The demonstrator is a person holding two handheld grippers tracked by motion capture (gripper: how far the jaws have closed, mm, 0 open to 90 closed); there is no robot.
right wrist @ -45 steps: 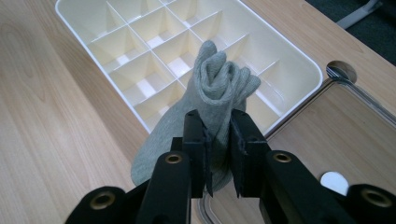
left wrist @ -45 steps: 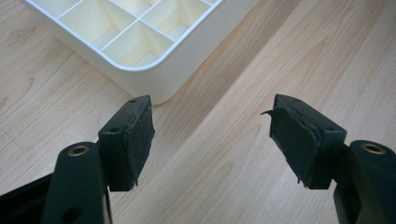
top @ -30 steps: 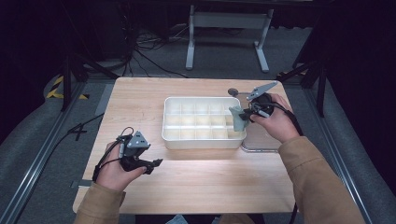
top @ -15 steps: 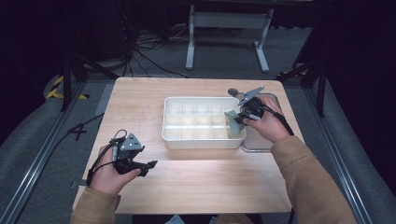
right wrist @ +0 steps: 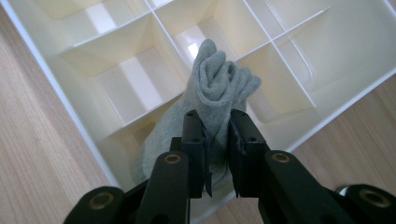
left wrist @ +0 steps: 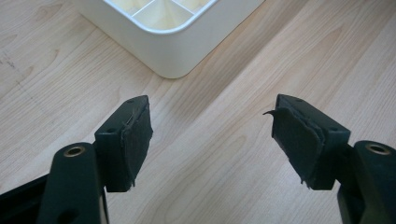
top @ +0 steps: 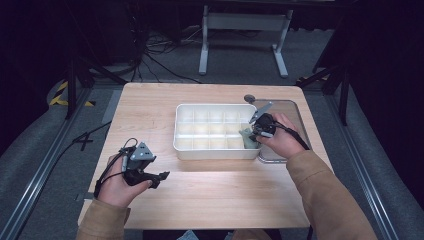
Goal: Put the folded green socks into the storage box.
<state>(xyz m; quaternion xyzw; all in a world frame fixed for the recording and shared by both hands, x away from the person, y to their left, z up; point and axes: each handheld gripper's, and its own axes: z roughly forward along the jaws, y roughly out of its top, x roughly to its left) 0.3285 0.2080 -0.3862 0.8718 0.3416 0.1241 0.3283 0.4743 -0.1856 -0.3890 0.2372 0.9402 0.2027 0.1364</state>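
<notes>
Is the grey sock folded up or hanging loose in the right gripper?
Folded up: the grey sock is bunched into a tight bundle, pinched between the right gripper jaws over a corner compartment of the white divided tray.

— What sort of place is this?
— A lab or test studio: a lone wooden worktop (top: 210, 200) on grey carpet, dark surroundings.
— What else shows it?
— Loose cables (top: 160, 55) on the floor, metal rails (top: 45, 165) alongside, hazard tape (top: 60, 95), a metal stand (top: 245, 30) behind.
</notes>
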